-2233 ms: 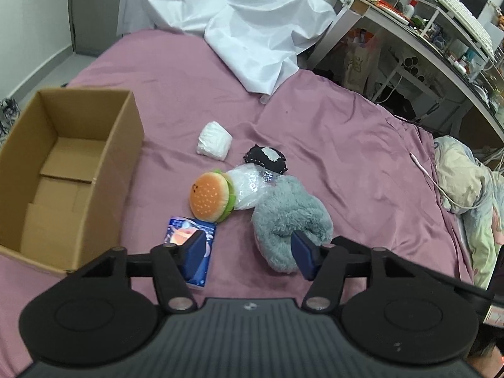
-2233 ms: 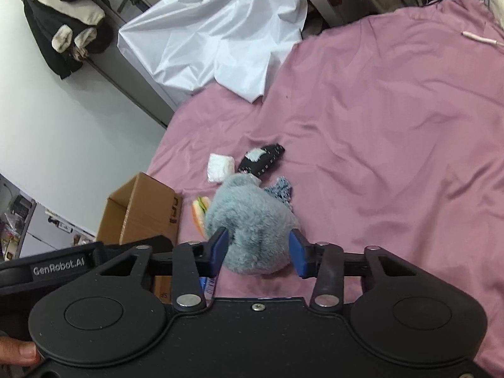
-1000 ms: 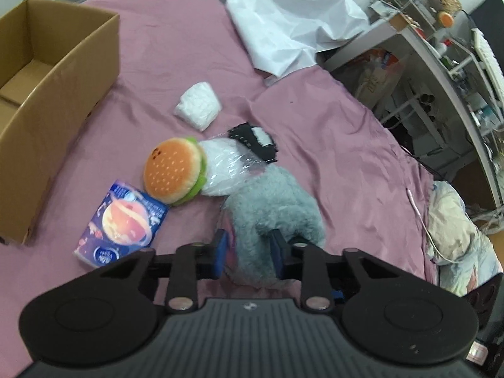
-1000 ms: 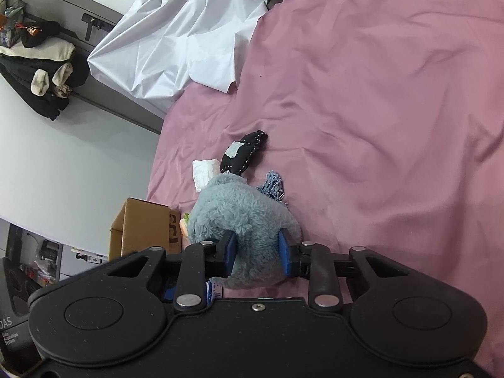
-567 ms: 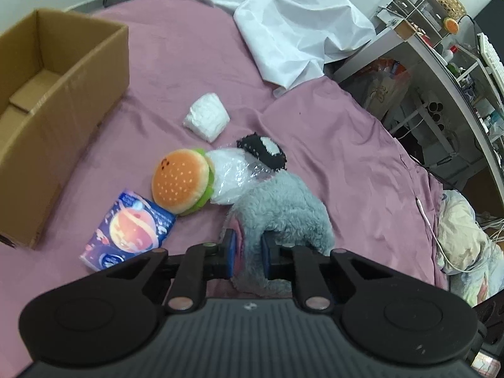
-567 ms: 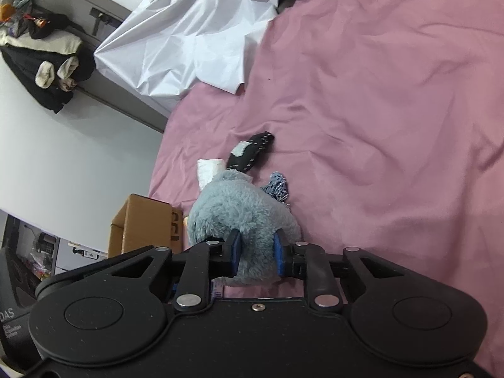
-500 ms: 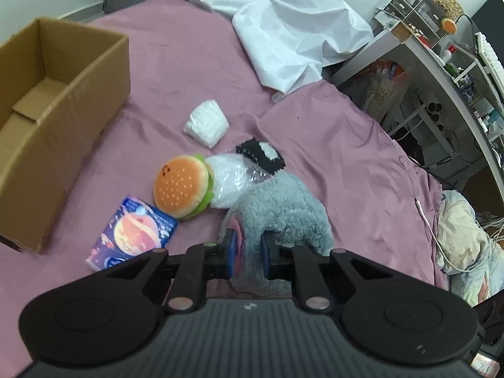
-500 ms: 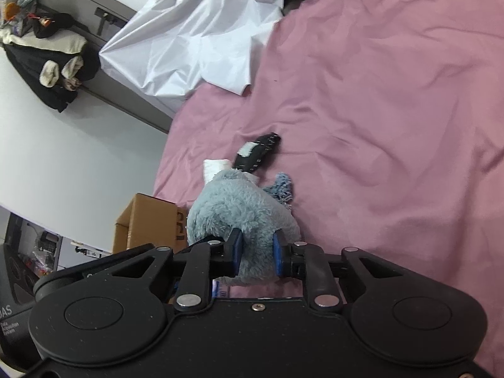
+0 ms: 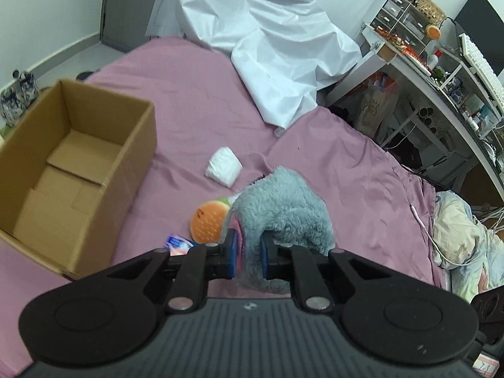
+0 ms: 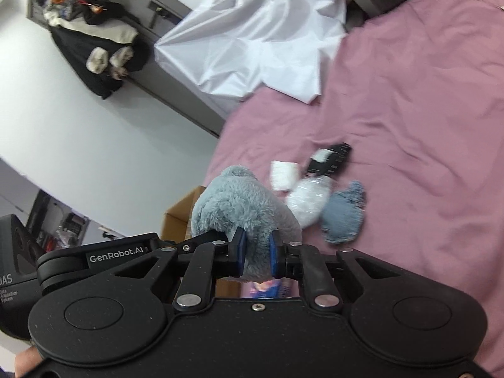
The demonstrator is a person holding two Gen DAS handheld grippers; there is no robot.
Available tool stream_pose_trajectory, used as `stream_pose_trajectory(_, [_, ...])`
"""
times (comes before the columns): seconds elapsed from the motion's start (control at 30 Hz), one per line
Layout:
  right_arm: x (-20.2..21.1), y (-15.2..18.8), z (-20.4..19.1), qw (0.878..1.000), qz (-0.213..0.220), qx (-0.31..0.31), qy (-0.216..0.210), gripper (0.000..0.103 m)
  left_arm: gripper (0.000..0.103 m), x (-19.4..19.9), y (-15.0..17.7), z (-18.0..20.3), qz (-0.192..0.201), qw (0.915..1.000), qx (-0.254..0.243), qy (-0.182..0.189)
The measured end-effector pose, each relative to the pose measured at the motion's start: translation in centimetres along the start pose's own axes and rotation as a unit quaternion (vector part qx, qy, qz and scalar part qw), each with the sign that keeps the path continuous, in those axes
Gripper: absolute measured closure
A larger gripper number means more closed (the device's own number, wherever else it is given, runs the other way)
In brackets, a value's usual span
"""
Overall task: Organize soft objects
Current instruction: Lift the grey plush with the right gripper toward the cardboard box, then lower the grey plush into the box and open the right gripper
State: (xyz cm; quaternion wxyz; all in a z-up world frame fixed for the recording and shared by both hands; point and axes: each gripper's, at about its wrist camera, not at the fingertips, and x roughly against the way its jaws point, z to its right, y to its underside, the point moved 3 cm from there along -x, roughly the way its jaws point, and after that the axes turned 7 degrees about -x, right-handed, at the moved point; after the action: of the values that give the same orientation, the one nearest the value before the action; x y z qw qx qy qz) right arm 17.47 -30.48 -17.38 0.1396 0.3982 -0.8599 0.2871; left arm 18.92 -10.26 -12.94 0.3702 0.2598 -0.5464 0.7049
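Grey fluffy slipper (image 9: 283, 208) is held between both grippers at once: the left gripper (image 9: 247, 253) is closed on its near rim, where pink lining is seen, and the right gripper (image 10: 255, 253) is closed on the fur of the same end. The long axis of the slipper runs forward and away from the fingers, with the toe end pointing up. The cardboard box (image 9: 72, 145) lies ahead and to the left of the left gripper, so this gripper is the nearer one, and the coming move is judged to be a carry leftward over the box wall. Compared with 0.5 s ago, the slipper is now lifted off the pink bedsheet (image 9: 362, 170), and the burger plush (image 9: 209, 220) is left below, partly hidden behind it.
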Motion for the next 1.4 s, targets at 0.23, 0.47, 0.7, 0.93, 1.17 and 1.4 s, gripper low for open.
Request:
stream_pose_trajectory(0.23, [-0.2, 0.0, -3.1, 0.999, 0.001, 0.013, -0.052, 0.089, 0.09, 2.8, -2.0, -1.6, 0.012, 0.9997, -0.018, -0.014])
stream_pose_trajectory(0.47, [-1.4, 0.6, -5.7, 0.997, -0.006, 0.031, -0.067, 0.089, 0.09, 4.3, -2.8, -3.6, 0.019, 0.9992, -0.016, -0.031])
stream_pose_trajectory(0.7, [-2.8, 1.1, -7.5, 0.996, -0.01, 0.044, -0.073, 0.089, 0.09, 5.2, -3.5, -5.5, 0.033, 0.9984, -0.003, -0.046])
stream_pose_trajectory(0.93, [-4.3, 1.5, -8.9, 0.995, -0.014, 0.049, -0.084, 0.089, 0.09, 5.6, -4.4, -7.6, 0.042, 0.9978, 0.011, -0.05])
stream_pose_trajectory(1.17, [-6.4, 2.0, -10.0, 0.994, -0.022, 0.054, -0.087, 0.089, 0.091, 5.4, -5.0, -9.8, 0.045, 0.997, 0.025, -0.057])
stream_pose_trajectory(1.4, [-8.5, 2.6, -10.5, 0.994, -0.036, 0.058, -0.083, 0.088, 0.091, 4.7, -5.3, -12.0, 0.045, 0.9963, 0.041, -0.061])
